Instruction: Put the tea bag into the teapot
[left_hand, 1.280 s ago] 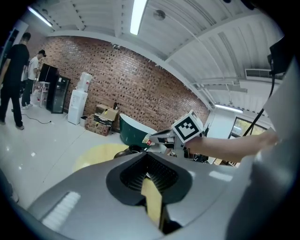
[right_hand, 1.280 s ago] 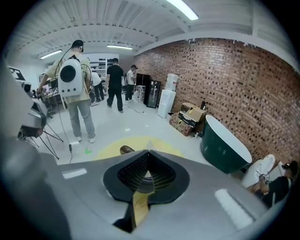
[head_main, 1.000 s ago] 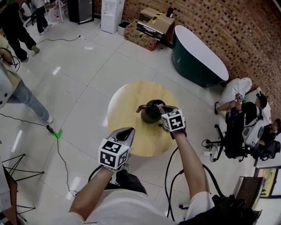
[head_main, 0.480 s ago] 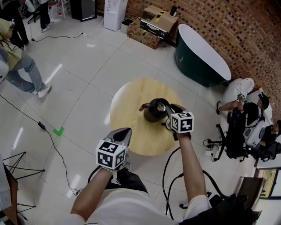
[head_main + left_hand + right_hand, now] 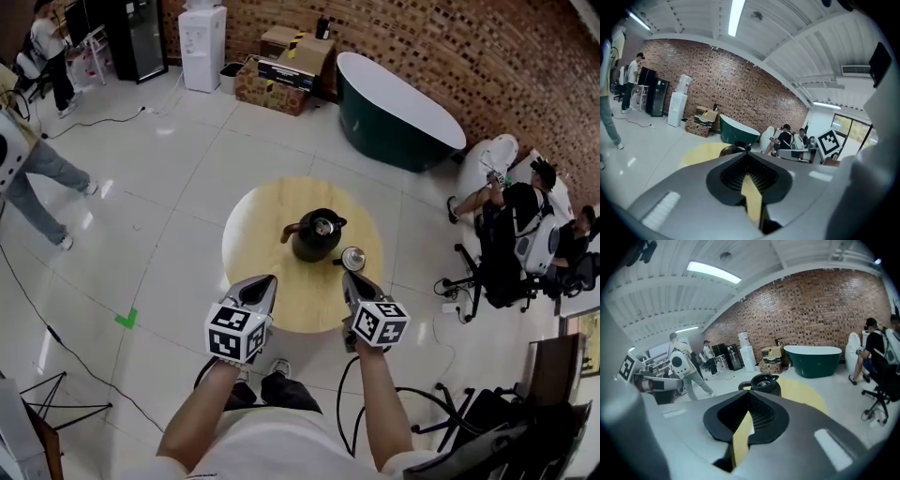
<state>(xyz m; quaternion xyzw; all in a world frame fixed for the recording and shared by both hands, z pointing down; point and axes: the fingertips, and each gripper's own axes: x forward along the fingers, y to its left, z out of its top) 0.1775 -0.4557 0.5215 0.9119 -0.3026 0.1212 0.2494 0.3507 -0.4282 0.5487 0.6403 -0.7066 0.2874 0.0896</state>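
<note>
Now the tea bag: none shows on the table (image 5: 262, 234) or in either gripper; a pale spot in the teapot (image 5: 314, 242) mouth may be it, but I cannot tell.
Teapot: near the table's centre, its lid (image 5: 353, 258) off, its handle at 9 o'clock.
Lid: flat on the wood just beside the teapot, at its 4 o'clock.
Left gripper (image 5: 266, 280): at the table's 7 o'clock edge, jaws together, empty.
Right gripper (image 5: 349, 277): at the 5 o'clock edge, jaws just closing to shut, nothing between them.
Handling: a tea bag is likely light, limp and easily torn, so pinch its tag or top seam gently; the teapot looks heavy and stiff.
</note>
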